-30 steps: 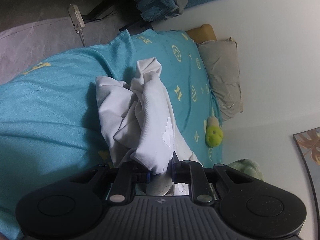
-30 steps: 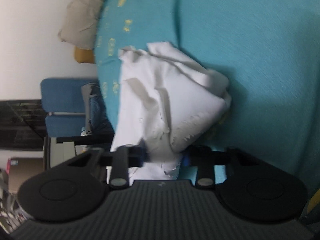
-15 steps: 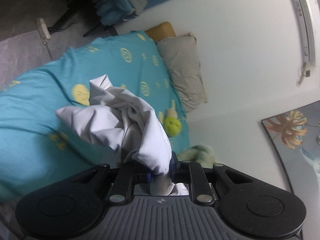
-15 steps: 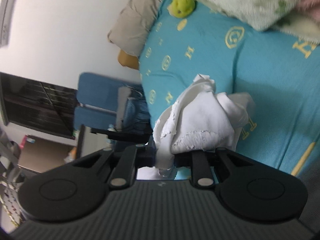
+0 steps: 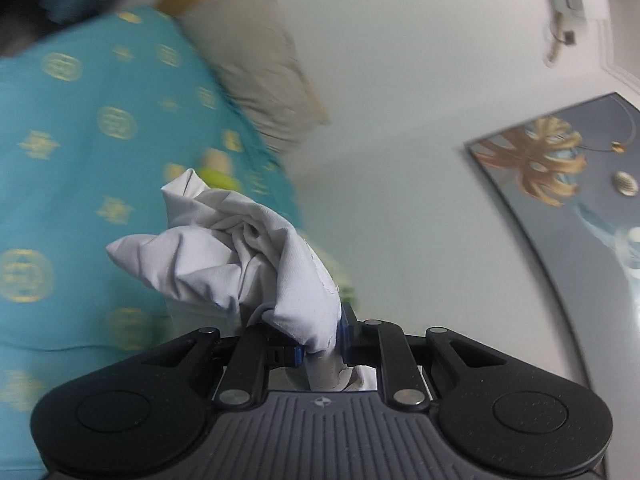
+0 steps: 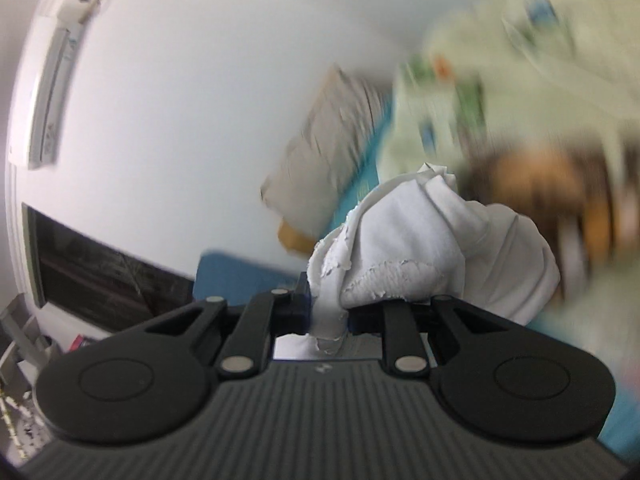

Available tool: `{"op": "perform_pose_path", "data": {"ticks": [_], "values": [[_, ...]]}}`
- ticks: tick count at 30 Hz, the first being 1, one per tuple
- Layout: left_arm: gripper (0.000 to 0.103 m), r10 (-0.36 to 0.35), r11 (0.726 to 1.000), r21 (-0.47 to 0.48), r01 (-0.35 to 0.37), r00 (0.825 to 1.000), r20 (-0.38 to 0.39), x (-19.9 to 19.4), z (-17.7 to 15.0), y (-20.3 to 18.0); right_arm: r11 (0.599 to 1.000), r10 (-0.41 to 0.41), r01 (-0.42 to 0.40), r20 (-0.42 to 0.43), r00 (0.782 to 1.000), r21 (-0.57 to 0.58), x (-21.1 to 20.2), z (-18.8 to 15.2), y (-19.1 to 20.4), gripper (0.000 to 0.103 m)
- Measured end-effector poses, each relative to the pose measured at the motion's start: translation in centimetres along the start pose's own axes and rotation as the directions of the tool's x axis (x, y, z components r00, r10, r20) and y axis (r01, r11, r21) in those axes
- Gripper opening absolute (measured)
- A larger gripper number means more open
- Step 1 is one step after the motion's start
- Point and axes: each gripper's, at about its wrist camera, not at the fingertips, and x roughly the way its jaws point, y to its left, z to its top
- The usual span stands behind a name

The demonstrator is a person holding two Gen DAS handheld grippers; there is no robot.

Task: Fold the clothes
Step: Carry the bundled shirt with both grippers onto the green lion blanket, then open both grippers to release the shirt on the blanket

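Both grippers, left gripper (image 5: 322,340) and right gripper (image 6: 329,312), clench the bunched white garment (image 5: 240,256) draped forward over them.

Garment (image 5: 256,264) above bed (image 5: 80,128)

White wall (image 5: 400,80) behind a teal patterned bed (image 5: 80,120), grey pillow (image 5: 260,72) at its head, leaf painting (image 5: 560,184) hanging right.

Both grippers look the same: the left gripper (image 5: 323,344) and right gripper (image 6: 329,312) each have a ribbed dark grey body with a tiny logo, 2 round black side discs, black linkage arms with 2 silver rivets, and blue-edged fingers (image 5: 298,354).
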Motion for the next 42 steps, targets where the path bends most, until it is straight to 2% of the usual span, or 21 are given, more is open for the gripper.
{"op": "perform_pose_path", "data": {"ticks": [3,5,7,10,12,15,17,23,27,29,31,33,34,35,37,39,41,42], "values": [[0.017,-0.073,0.997,0.007,0.073,0.997,-0.037,6.1,0.0,-3.8,0.998,-0.005,0.011,0.108,0.994,-0.056,-0.7,5.4,1.0,0.02],[0.017,-0.121,0.992,0.012,0.122,0.991,-0.056,9.9,-0.4,-5.8,0.996,-0.005,0.023,0.184,0.983,-0.092,-1.2,8.4,1.3,0.02],[0.018,-0.157,0.985,0.066,0.162,0.985,-0.073,13.1,-1.5,-6.8,0.992,-0.005,0.037,0.261,0.965,-0.118,-1.8,10.0,0.2,0.02],[0.018,-0.174,0.972,0.137,0.191,0.976,-0.128,16.7,-4.3,-5.7,0.991,-0.022,0.066,0.345,0.939,-0.118,-2.5,10.8,-3.4,0.02],[0.018,-0.162,0.967,0.172,0.186,0.976,-0.148,17.3,-6.6,-3.8,0.986,-0.111,0.148,0.367,0.924,-0.075,-2.9,10.1,-6.5,0.02],[0.018,-0.139,0.954,0.243,0.176,0.977,-0.164,16.9,-9.6,-0.8,0.97,-0.2,0.235,0.362,0.911,-0.057,-2.9,7.6,-10.4,0.02],[0.018,-0.127,0.942,0.285,0.175,0.976,-0.178,16.4,-11.5,1.2,0.966,-0.224,0.255,0.353,0.908,-0.043,-3.2,5.6,-12.6,0.02],[0.02,-0.072,0.957,0.256,0.136,0.967,-0.244,14.2,-14.3,8.5,0.961,-0.26,0.278,0.317,0.912,-0.013,-5.8,-0.5,-15.8,0.02],[0.028,0.005,0.937,0.34,0.082,0.969,-0.246,14.4,-15.1,10.3,0.948,-0.3,0.319,0.314,0.901,-0.011,-5.7,-1.8,-15.9,0.02],[0.032,0.03,0.914,0.401,0.065,0.974,-0.226,14.3,-15.5,9.5,0.94,-0.32,0.34,0.314,0.894,-0.01,-5.6,-2.4,-15.9,0.021],[0.042,0.064,0.888,0.458,0.044,0.974,-0.218,13.9,-15.4,8.2,0.933,-0.346,0.36,0.291,0.892,0.004,-5.8,-2.4,-15.5,0.023],[0.065,0.098,0.863,0.504,0.028,0.97,-0.222,14.0,-14.5,6.2,0.915,-0.393,0.403,0.252,0.884,0.013,-6.2,-1.9,-14.9,0.027],[0.072,0.114,0.852,0.523,0.019,0.969,-0.22,13.3,-14.5,5.4,0.908,-0.411,0.418,0.237,0.88,0.024,-6.6,-1.8,-14.6,0.028],[0.083,0.131,0.837,0.548,0.005,0.969,-0.209,12.5,-14.4,4.3,0.901,-0.429,0.432,0.227,0.874,0.04,-7.2,-1.8,-14.3,0.028],[0.088,0.156,0.794,0.607,-0.031,0.976,-0.154,10.4,-14.4,2.7,0.886,-0.46,0.462,0.215,0.861,0.042,-8.6,-2.1,-13.4,0.029],[0.103,0.165,0.752,0.656,-0.063,0.982,-0.095,8.3,-14.3,1.2,0.875,-0.472,0.484,0.221,0.853,0.001,-10.0,-2.4,-12.0,0.029],[0.103,0.142,0.716,0.694,-0.077,0.989,-0.037,5.7,-14.5,-0.3,0.867,-0.466,0.494,0.249,0.849,-0.061,-11.7,-3.3,-10.1,0.03],[0.103,0.132,0.698,0.712,-0.08,0.991,-0.018,4.4,-14.6,-0.9,0.862,-0.461,0.498,0.265,0.847,-0.092,-12.6,-3.8,-9.0,0.04]]}}
